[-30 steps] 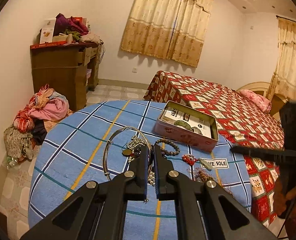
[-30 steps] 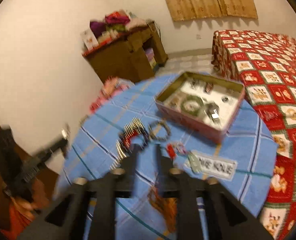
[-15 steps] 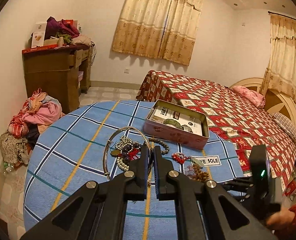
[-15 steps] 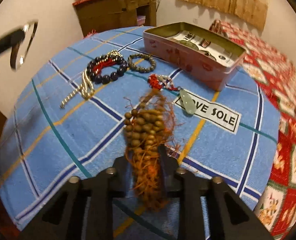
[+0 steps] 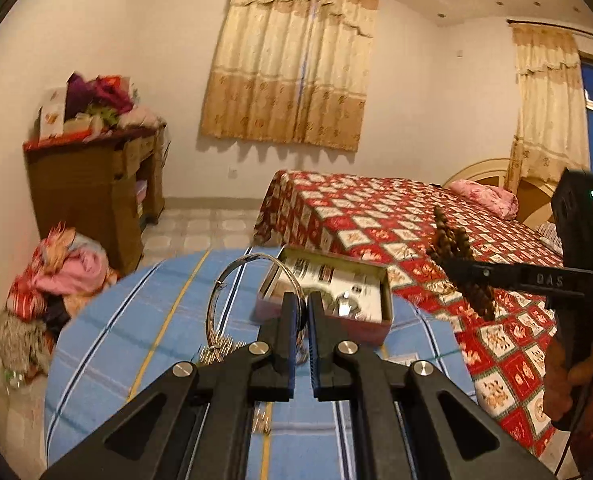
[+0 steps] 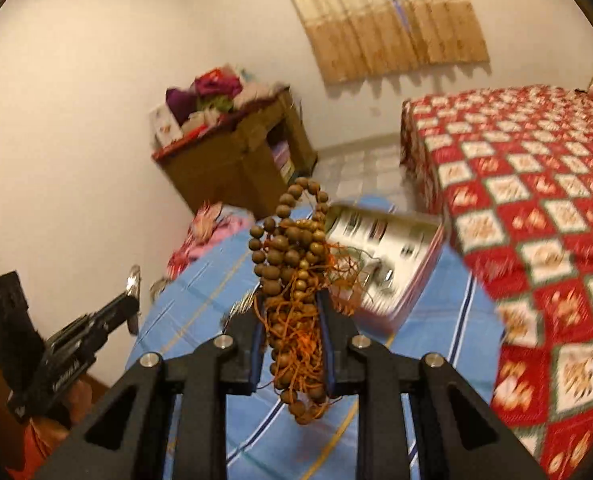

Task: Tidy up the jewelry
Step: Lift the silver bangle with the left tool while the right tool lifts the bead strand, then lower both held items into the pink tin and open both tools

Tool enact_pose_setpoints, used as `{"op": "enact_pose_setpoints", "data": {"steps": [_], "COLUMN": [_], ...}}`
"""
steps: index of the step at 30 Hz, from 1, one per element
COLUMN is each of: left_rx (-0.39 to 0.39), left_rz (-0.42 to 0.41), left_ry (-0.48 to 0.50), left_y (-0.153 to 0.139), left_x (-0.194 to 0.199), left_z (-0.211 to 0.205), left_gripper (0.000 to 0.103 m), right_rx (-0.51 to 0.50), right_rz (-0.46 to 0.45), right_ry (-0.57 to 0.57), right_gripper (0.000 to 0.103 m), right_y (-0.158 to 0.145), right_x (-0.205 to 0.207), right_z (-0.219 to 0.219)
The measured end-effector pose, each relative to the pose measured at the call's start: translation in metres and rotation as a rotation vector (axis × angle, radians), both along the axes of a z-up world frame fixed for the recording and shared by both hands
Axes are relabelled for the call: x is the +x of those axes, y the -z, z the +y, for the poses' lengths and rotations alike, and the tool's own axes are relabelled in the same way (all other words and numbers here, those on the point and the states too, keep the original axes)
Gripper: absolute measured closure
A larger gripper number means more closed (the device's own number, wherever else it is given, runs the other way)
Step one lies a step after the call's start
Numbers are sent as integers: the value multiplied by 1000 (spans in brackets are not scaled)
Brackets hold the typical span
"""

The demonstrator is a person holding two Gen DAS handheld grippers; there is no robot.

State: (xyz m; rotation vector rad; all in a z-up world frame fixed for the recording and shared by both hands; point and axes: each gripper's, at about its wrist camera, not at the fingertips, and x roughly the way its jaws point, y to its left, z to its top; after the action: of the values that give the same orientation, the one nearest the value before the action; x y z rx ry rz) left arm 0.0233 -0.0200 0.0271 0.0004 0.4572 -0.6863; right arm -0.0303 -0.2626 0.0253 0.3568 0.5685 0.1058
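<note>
I hold two grippers over a round table draped in a blue checked cloth. Nearest me, in the right wrist view, my right gripper is clamped on a tangle of brown wooden beads with frayed orange cord. Its jaws have just been closing, and the bundle now sits pinched between the pads, lifted clear of the cloth. The bundle's long axis runs from 6 o'clock to 12 o'clock along my fingers, one loop poking up past the tips and a clump dangling below them.

In the left wrist view, my left gripper is closed on the rim of a thin silver bangle. The hoop stands nearly upright, leaning away towards 10 o'clock from the tips, with more jewellery blurred on the cloth beneath it.

Just beyond both grippers lies the open pink tin, already holding a few small pieces. From my left tips it sits at about 1 o'clock, close behind the bangle. From my right tips it sits at about 1 o'clock too, just past the beads. Its long axis runs roughly 9 to 3 o'clock across the left view. I judge the right hand nearer to a drop, since the beads hang almost over the tin's near wall.

Farther off, a bed with a red patterned cover lies at 2 o'clock, a wooden cabinet at 10 o'clock, and curtains at 12 o'clock
</note>
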Motion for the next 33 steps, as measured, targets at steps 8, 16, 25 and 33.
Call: {"op": "enact_pose_setpoints", "data": {"steps": [8, 16, 25, 33], "left_rx": [-7, 37, 121, 234], "left_rz": [-50, -55, 31, 87], "left_ry": [50, 87, 104, 87], "left_y": [-8, 13, 56, 84], "left_x": [33, 79, 122, 148], "left_z": [-40, -97, -146, -175], "left_gripper": [99, 99, 99, 99], "right_rx": [-85, -142, -134, -124], "right_rz": [-70, -39, 44, 114], "right_ry": [84, 174, 204, 183], "right_gripper": [77, 77, 77, 77], "right_y": [-10, 19, 61, 85], "right_x": [31, 84, 123, 141], "right_z": [-23, -40, -59, -59]}}
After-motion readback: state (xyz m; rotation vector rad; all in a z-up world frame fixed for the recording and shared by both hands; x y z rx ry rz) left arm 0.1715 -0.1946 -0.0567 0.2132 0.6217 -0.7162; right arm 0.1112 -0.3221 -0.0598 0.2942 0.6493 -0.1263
